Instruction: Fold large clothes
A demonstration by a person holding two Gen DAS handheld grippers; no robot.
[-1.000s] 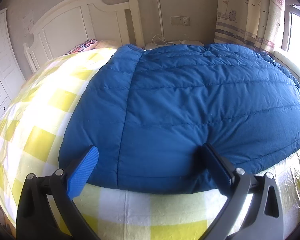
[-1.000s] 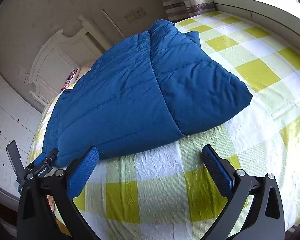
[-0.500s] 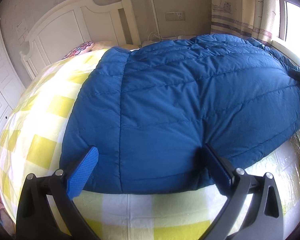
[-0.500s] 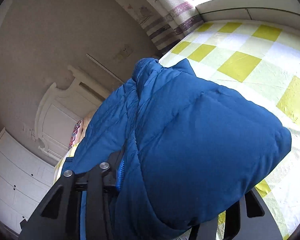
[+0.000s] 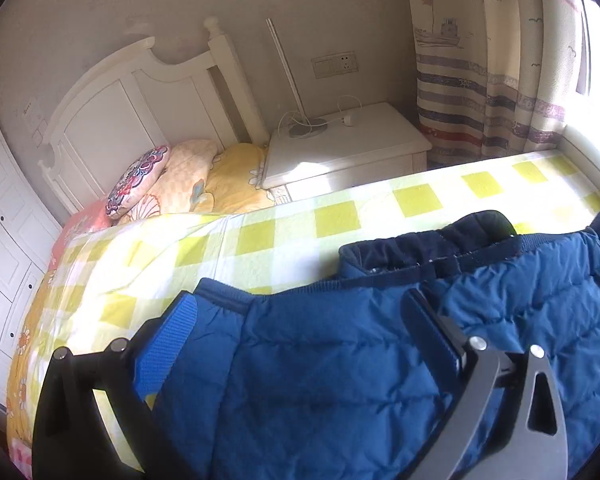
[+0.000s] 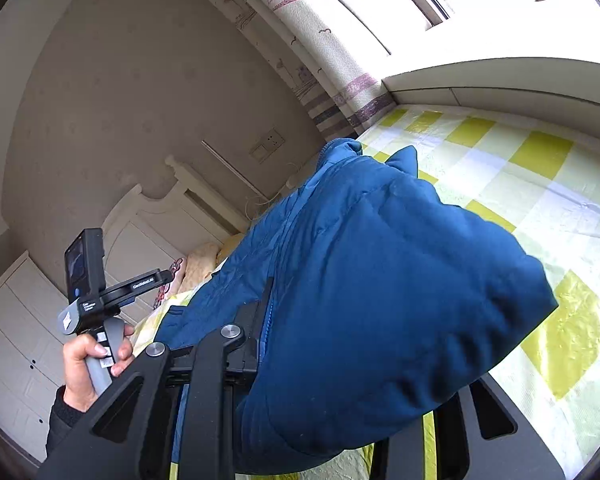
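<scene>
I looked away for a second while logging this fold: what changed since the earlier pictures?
The right tongs, wide open over bare sheet before, are closing on the blue down jacket and have lifted its edge. The left tongs moved across the jacket to its dark collar; their jaws stayed apart. The checked sheet stayed spread.

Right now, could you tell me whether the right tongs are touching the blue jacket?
Touching. The right wrist view shows the right tongs closing on a fold of the blue jacket, its fabric bulging out over them and lifted off the bed.
</scene>
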